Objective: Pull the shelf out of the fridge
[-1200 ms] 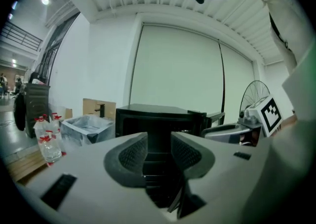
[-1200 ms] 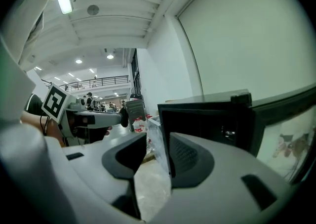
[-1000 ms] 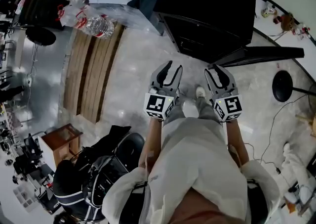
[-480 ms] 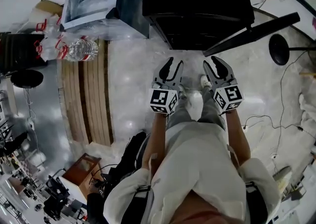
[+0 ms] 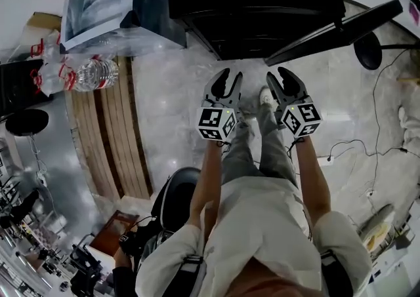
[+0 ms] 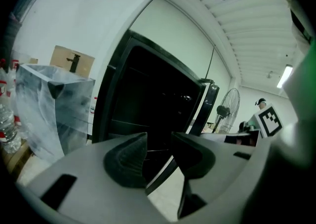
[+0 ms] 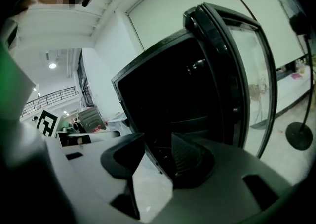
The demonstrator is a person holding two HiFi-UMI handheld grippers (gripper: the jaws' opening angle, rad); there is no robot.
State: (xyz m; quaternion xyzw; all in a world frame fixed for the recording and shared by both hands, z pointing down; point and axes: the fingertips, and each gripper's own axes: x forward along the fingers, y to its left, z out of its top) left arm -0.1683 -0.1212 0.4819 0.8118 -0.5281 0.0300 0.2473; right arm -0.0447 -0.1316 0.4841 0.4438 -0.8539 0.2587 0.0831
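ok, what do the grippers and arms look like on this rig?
The left gripper and right gripper match: light grey moulded bodies, each with two curved jaws lined with black ribbed pads. Each carries a white cube printed with black square markers. No cables show on either. The person wears a pale short-sleeved top, and the forearms are uncovered.

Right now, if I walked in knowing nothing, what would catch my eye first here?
The tall black fridge stands straight ahead, at the top of the head view, its door swung open to the right. Just below, two grey hand-held grippers with black-and-white marker cubes point at it: the left gripper shut, the right gripper with jaws opening, nothing between them.
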